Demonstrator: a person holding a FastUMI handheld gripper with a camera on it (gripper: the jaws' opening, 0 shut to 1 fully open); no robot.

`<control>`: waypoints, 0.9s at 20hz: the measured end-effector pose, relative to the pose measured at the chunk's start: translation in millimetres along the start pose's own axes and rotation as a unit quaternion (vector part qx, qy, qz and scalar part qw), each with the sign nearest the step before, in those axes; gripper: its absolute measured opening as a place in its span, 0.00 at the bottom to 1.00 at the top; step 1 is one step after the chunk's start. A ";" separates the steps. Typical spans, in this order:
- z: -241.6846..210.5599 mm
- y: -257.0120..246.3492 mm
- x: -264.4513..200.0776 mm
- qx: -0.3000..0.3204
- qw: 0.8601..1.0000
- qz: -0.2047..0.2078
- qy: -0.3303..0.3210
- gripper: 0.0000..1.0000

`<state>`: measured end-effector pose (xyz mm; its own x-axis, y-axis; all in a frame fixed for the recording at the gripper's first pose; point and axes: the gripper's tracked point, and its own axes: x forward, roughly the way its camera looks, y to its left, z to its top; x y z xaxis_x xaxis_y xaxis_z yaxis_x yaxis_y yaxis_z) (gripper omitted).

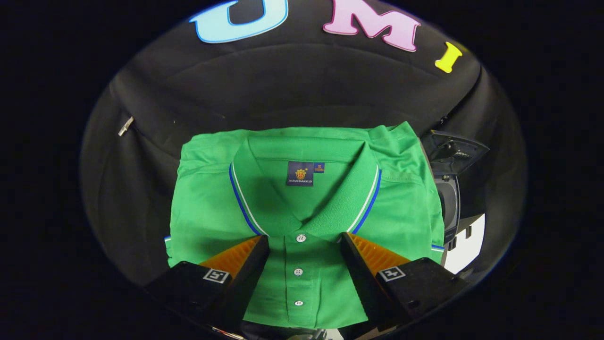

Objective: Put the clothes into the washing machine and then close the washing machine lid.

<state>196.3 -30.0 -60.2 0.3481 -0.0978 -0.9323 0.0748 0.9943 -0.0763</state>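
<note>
Stage: early, nothing loaded | Tongs (304, 245): spread wide, holding nothing, straddling the button placket | Folded green polo shirt (302, 212): flat on black cloth, beneath your fingers | Left: grab it, load dark washing machine (448, 189) beside it, shut lid

The folded polo shirt (306, 208) is bright green all over, its collar (363, 189) a slightly darker, textured green edged with a thin white line and a blue stripe outside it. The same blue and white trim shows at the sleeve cuff (438, 247) at 4 o'clock from the collar. Three white buttons (298, 271) run down the green placket between the spread fingers of the gripper (304, 245). Inside the neck sits a navy label (300, 173) with a gold and red crest, and a smaller blue tag (319, 167) at its 2 o'clock. At 3 o'clock from the shirt stands the washing machine (450, 198), black or perhaps very dark grey, with a white panel (467, 250) below it.
</note>
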 end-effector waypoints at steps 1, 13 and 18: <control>1.9 -0.5 1.5 0.002 1.000 -0.001 0.008 0.92; 14.8 1.7 -8.3 -0.030 0.991 0.064 -0.113 0.06; 25.8 8.0 -40.8 -0.034 0.974 0.087 -0.207 0.06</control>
<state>206.7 -19.2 -13.7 0.6975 0.0780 -0.7123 -0.0771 0.9965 0.0336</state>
